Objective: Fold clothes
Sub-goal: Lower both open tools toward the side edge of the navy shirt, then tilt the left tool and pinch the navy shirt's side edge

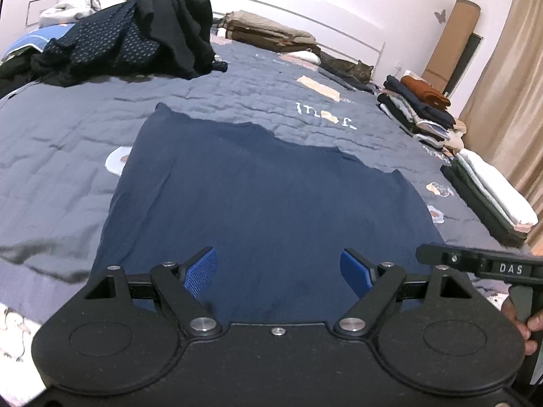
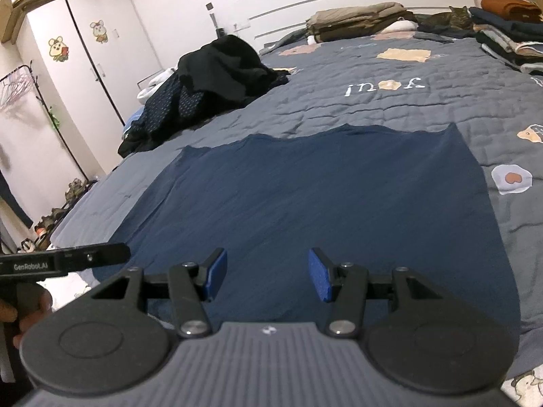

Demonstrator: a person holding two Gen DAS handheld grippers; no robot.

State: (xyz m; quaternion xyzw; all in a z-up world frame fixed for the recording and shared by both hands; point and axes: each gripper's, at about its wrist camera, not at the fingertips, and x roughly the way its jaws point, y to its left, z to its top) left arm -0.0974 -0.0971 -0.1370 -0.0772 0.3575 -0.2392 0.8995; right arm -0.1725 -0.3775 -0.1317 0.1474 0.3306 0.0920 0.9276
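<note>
A navy garment (image 1: 258,196) is lying spread flat on the grey quilted bed (image 1: 68,156), its near part reaching under both grippers and its far edge running wavy and uneven across the quilt. On its left, bare quilt is stretching toward a heap of dark unfolded clothes (image 1: 135,37) at the far left. The left gripper (image 1: 279,273) is hovering over the garment's near part with its blue pads well apart, gripping nothing. The right gripper (image 2: 267,276) is hanging likewise, jaws open somewhat narrower and empty. Beyond the garment's right edge a strip of open quilt is separating it from stacks of folded clothes (image 1: 420,108) lining the bed's right side. A cat (image 1: 353,68) is lying near the headboard.
</note>
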